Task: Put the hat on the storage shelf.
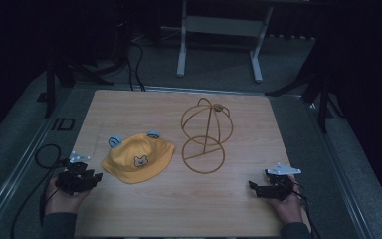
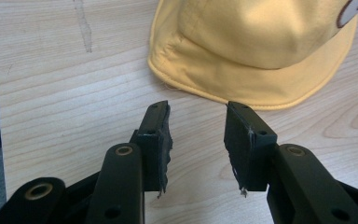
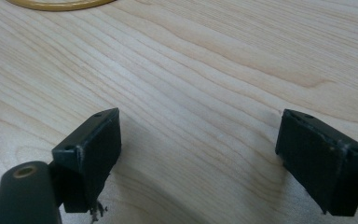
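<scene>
A yellow child's hat (image 1: 138,158) with a bear patch and two blue ears lies on the wooden table (image 1: 179,209), left of centre. Right of it stands a gold wire hat stand (image 1: 205,134) with a ring base and a domed top. My left gripper (image 1: 98,178) rests at the table's left edge, open, its jaws apart and aimed at the hat's brim (image 2: 242,91), a short way off. At the front right, my right gripper (image 1: 252,186) is wide open over bare wood; a sliver of the stand's ring (image 3: 60,4) lies far ahead.
The table sits on grey carpeted flooring (image 1: 20,139). Black cables (image 1: 42,154) trail off the left side. A white desk frame (image 1: 219,30) and dark tripod legs (image 1: 323,94) stand beyond the far edge.
</scene>
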`<state>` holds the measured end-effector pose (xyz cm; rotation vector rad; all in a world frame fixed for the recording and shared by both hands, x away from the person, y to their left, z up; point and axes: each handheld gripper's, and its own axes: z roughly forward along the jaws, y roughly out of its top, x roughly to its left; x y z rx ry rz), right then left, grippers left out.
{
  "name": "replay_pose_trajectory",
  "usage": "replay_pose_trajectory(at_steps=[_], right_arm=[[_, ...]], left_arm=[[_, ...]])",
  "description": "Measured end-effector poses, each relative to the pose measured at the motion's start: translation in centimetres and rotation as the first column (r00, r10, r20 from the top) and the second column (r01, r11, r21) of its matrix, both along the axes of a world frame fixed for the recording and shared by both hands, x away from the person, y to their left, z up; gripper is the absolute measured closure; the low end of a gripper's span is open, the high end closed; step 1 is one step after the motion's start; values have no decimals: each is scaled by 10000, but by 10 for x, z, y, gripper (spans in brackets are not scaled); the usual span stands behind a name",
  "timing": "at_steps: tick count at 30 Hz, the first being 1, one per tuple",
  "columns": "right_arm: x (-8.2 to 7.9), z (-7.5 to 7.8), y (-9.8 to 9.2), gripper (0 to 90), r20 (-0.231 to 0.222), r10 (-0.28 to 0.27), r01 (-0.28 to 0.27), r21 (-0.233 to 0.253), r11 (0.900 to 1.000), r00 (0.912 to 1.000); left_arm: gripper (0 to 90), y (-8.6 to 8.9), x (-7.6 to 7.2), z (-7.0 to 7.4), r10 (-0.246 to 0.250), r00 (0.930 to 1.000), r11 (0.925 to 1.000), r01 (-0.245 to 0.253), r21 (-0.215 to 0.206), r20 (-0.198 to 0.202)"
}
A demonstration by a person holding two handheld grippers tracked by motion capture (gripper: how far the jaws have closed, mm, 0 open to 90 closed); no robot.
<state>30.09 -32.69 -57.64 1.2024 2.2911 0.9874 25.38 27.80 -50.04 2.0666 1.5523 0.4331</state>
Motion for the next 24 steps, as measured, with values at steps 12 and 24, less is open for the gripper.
replay_pose_trajectory(at_steps=[12, 24], right_arm=[[0, 0, 0, 141, -1, -8, 8, 3, 10000, 10000], [0, 0, 0, 141, -1, -8, 8, 3, 10000, 10000]], left_arm=[[593, 0, 0, 13, -979, 9952, 9950, 978, 223, 54], [608, -7, 5, 22, -1408, 9897, 9898, 1402, 259, 239]])
